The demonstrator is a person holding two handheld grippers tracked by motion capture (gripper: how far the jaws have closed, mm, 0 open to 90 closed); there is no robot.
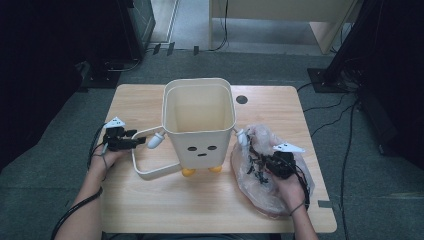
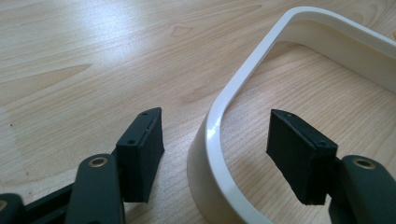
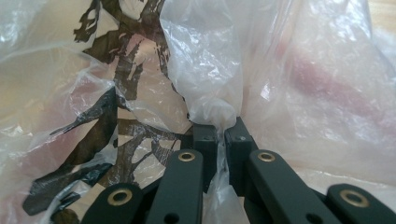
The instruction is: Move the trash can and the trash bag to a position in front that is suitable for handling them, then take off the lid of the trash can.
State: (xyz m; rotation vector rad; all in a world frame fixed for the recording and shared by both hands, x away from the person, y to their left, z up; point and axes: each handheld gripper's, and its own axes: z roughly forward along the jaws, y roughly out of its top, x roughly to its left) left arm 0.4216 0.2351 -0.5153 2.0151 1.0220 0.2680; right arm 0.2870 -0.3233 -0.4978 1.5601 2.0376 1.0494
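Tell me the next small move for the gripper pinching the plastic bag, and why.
Probably lift the right gripper, shut on a fold of the clear, dark-printed plastic bag, toward the empty cream square bin. The open left gripper merely straddles the white loop handle.

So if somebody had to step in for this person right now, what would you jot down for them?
Left gripper: open, its jaws either side of the loose cream plastic rim ring lying flat on the wooden table, not pressing it.
Right gripper: shut on a fold of the clear printed plastic bag, right of the cream square bin with a face.
Done: bag pinched.
Left, probably: line the bin, then fit the ring.
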